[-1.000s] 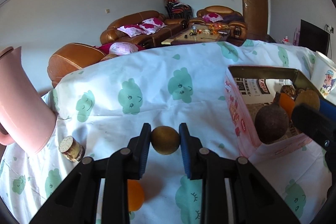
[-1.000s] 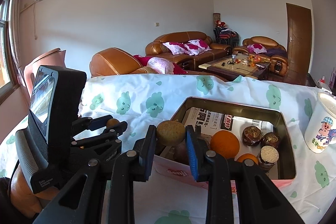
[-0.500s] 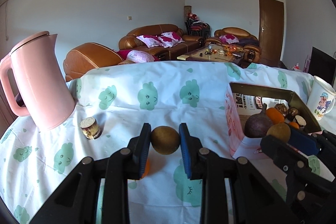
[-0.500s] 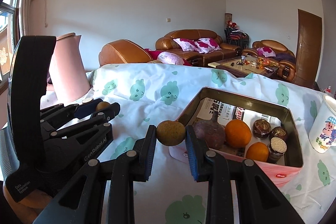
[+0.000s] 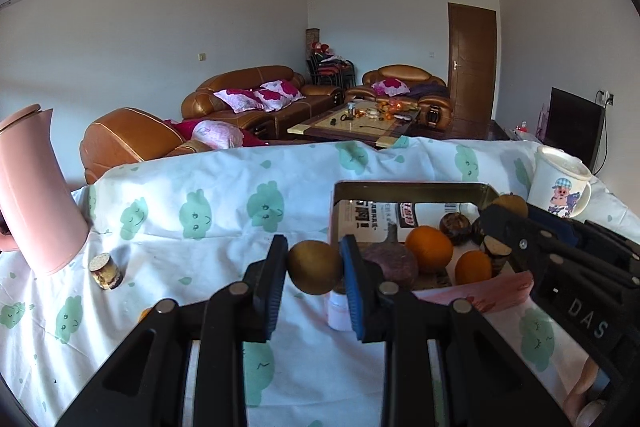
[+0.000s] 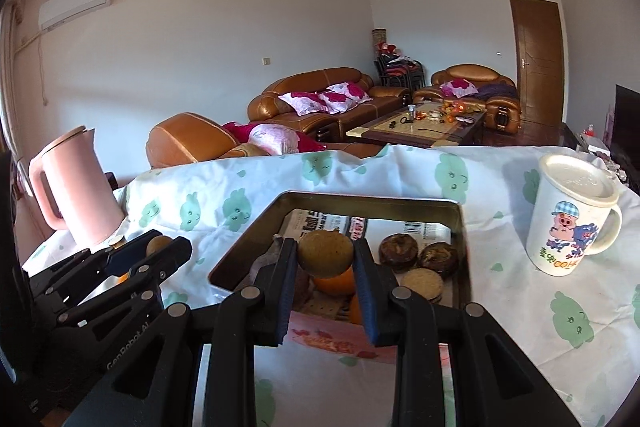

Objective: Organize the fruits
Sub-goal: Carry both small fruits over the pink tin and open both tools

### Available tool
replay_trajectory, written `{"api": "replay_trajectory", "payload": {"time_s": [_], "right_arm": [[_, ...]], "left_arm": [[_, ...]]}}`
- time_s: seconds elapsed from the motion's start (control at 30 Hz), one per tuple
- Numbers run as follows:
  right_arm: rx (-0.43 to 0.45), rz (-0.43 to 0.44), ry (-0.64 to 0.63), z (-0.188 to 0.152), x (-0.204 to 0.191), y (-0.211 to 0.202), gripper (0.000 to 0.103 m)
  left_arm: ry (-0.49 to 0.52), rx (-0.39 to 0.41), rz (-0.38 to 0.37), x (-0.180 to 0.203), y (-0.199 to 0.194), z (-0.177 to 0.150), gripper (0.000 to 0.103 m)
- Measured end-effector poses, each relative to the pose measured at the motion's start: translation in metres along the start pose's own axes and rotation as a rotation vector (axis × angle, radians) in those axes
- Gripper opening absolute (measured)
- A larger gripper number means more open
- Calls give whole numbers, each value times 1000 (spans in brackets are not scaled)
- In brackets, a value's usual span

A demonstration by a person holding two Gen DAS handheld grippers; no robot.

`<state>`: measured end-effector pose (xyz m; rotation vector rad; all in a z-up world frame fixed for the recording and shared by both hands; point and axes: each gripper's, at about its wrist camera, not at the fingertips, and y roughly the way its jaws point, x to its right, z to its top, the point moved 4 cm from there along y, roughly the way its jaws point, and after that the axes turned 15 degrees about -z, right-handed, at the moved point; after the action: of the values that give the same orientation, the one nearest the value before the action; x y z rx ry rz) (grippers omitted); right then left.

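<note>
Brown fruit gripped in left tongs, another in right tongs seemingly above the tin; lower before releasing.

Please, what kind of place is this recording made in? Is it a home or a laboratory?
Most likely a home living room. Behind the table with the cloud-print cloth stand brown leather sofas with flowered cushions, a low coffee table with small things on it, and a wall air conditioner.
</note>
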<state>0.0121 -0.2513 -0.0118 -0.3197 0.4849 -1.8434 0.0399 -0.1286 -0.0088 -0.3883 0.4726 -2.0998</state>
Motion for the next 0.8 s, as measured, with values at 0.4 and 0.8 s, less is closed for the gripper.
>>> {"api": "replay_trajectory", "payload": {"time_s": [0.4, 0.8], "right_arm": [[4, -94, 81, 13, 46, 13, 30], [29, -177, 25, 23, 50, 33, 30]], "left_arm": [[-3, 5, -45, 27, 30, 16, 29], [-35, -20, -68, 33, 65, 29, 29]]}}
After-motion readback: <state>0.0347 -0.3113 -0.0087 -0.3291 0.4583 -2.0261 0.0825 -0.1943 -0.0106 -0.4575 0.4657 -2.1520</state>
